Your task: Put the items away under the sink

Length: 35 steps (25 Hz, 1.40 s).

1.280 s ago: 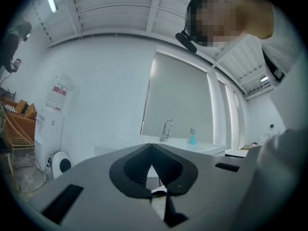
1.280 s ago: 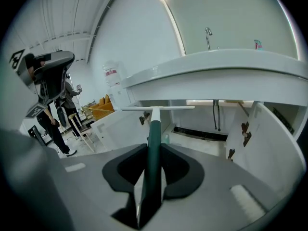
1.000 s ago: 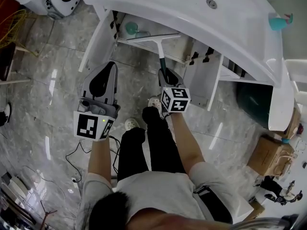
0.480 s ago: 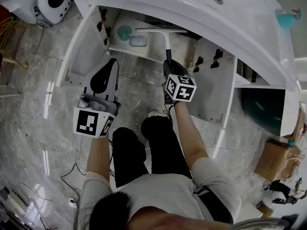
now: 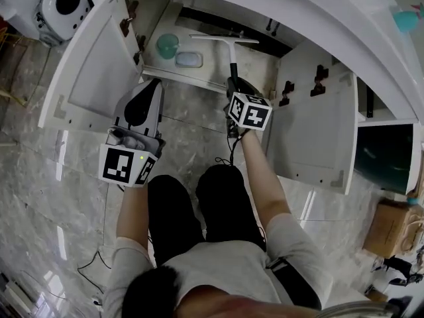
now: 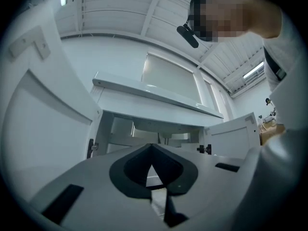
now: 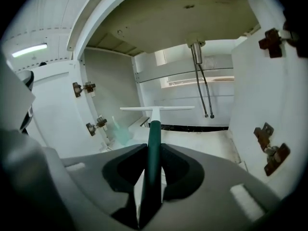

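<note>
A squeegee with a white blade (image 5: 224, 38) and a dark green handle (image 7: 154, 131) points into the open cabinet (image 5: 199, 71) under the sink. My right gripper (image 5: 233, 88) is shut on the handle, and the blade (image 7: 157, 109) hangs level above the cabinet floor. In the right gripper view the jaws of that gripper (image 7: 154, 148) press on the handle from both sides. My left gripper (image 5: 152, 88) hovers in front of the cabinet's left half. Its tips (image 6: 152, 147) meet, with nothing between them.
A teal bottle (image 5: 167, 45) and a pale blue dish (image 5: 189, 59) stand at the cabinet's left. Both doors are swung open, the left door (image 5: 86, 65) and the right door (image 5: 311, 118). Two pipes (image 7: 204, 88) run down the back wall. The sink counter (image 5: 285, 8) overhangs above.
Both grippers have sunk toward the floor and come nearer the cabinet. The squeegee's blade now reaches inside the opening. The grip on the handle is unchanged.
</note>
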Motion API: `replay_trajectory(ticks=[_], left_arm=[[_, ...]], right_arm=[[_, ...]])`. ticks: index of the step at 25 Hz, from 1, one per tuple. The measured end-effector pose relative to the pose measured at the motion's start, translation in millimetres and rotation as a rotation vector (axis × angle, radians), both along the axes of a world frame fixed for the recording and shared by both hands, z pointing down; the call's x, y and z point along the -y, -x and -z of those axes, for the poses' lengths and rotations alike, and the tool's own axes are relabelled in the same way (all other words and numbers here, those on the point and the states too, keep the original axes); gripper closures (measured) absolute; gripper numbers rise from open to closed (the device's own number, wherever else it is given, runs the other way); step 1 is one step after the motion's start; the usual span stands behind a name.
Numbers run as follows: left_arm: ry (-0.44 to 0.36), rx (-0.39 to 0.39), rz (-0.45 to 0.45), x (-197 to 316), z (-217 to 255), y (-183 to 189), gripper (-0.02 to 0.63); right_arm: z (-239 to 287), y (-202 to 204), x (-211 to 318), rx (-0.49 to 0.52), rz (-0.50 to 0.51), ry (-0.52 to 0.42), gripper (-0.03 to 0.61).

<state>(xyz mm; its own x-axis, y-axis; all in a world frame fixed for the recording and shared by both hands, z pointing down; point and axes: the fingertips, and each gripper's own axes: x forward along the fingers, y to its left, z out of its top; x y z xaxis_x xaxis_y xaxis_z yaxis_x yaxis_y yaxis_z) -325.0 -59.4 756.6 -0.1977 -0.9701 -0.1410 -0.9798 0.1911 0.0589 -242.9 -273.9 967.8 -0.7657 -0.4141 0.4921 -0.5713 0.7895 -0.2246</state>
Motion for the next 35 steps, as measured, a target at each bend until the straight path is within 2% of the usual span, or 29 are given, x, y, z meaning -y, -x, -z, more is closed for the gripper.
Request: replay_trajectory(ticks=[11, 35], left_arm=[[0.000, 0.026, 0.023, -3, -42, 7, 0.606], [0.056, 0.025, 0.125, -24, -76, 26, 0.606]], right_arm=[[-50, 25, 23, -0.013, -0.013, -0.022, 0.476], [-123, 83, 52, -0.173, -0.028, 0.017, 0.476]])
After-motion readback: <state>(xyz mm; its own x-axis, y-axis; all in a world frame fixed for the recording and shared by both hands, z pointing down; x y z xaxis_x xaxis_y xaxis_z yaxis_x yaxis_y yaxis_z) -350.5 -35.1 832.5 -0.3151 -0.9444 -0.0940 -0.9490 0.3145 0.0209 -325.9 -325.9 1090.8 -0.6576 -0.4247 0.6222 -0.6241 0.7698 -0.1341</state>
